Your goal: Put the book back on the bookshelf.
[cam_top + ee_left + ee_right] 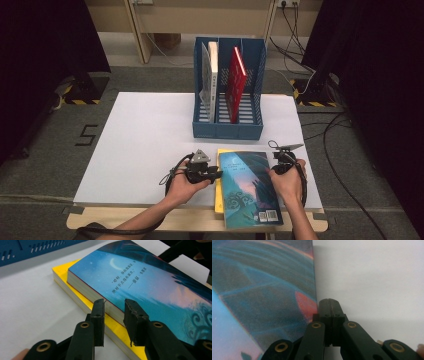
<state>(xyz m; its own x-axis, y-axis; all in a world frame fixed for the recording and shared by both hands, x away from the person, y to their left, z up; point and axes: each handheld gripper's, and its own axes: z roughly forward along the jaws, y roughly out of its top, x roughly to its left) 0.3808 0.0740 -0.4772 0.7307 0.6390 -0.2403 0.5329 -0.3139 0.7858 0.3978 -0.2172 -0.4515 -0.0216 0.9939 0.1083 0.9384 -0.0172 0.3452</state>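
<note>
Books lie stacked at the white table's (140, 145) near edge: a blue night-sky paperback (250, 187) on a yellow book (117, 332), long axes running away from the person. The left gripper (113, 307), jaws apart, straddles the paperback's left edge without pinching it; the right gripper (329, 302), jaws together, rests beside its right edge.
</note>
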